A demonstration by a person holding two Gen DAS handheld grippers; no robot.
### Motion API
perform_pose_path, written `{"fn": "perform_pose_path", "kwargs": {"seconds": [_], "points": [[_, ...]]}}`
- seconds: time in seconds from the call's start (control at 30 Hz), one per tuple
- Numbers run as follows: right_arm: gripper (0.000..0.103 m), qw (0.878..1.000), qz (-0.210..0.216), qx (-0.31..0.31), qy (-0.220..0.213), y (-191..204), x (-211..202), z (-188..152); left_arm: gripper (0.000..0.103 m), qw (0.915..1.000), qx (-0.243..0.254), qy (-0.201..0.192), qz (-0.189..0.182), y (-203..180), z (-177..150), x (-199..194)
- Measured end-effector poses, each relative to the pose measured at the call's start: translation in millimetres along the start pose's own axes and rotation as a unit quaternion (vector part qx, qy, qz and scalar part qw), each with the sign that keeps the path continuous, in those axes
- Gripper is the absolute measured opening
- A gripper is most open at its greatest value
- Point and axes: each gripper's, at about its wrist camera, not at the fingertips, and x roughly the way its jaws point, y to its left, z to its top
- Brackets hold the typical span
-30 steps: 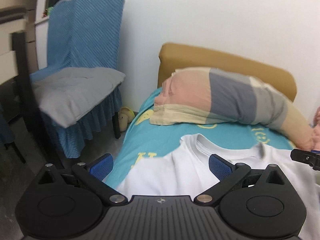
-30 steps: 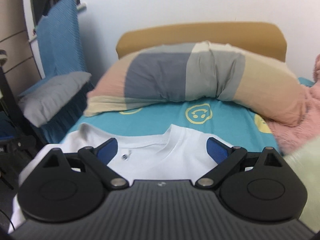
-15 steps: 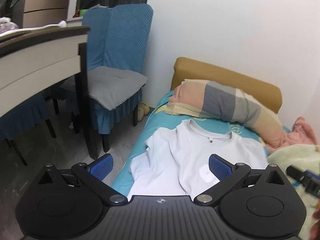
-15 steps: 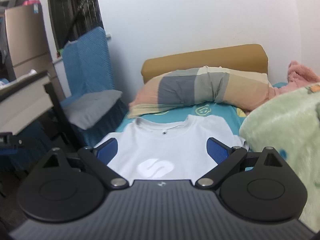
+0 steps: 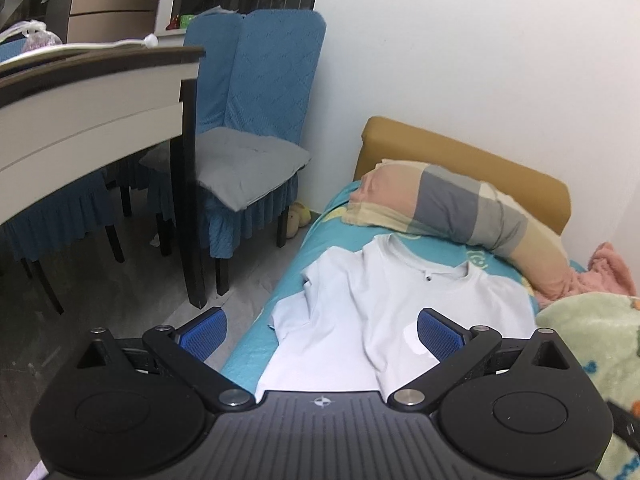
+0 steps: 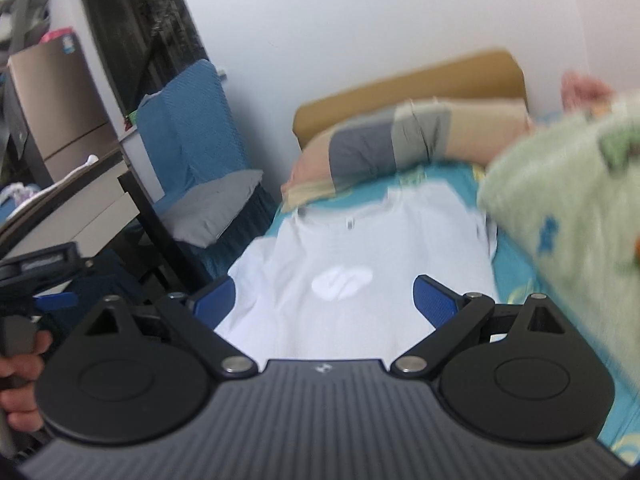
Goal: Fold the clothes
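A white T-shirt lies flat on the teal bed sheet, collar toward the pillow, with a pale logo on its chest. Its left sleeve is creased and hangs near the bed's edge. My left gripper is open above the shirt's lower left part, holding nothing. My right gripper is open too, hovering over the shirt's lower half with nothing between its blue pads. At the left edge of the right wrist view, a hand grips the left gripper's handle.
A striped pillow rests against the tan headboard. A green blanket and pink blanket crowd the bed's right side. A blue-covered chair with grey cushion and a dark-legged table stand left of the bed.
Both grippers have pulled back and up from the collar, so the whole shirt shows now. The right wrist view has swung right and is blurred by motion. Both stay open.
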Motion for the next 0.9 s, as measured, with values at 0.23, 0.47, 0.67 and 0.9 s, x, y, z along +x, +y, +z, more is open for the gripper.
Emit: {"fn": "perform_pose_path", "kwargs": {"seconds": [0.23,0.47,0.67,0.9], "points": [[0.097,1.000,0.004,0.025,0.017,-1.3,18.0,-33.1,0.101,0.9977,-0.062,0.026,0.003,41.5,-10.0,84.7],[0.097,0.998,-0.004,0.051,0.022,-16.7,52.9,-32.6,0.099,0.9945,-0.096,0.040,-0.013,66.3,-22.4,180.1],[0.097,0.996,-0.011,0.087,0.015,-38.8,76.7,-27.6,0.093,0.9941,-0.103,0.029,-0.021,65.5,-22.8,257.1],[0.097,0.994,-0.013,0.100,0.029,-56.7,109.2,-30.4,0.068,0.9884,-0.141,0.046,-0.034,72.0,-28.7,308.2]]}}
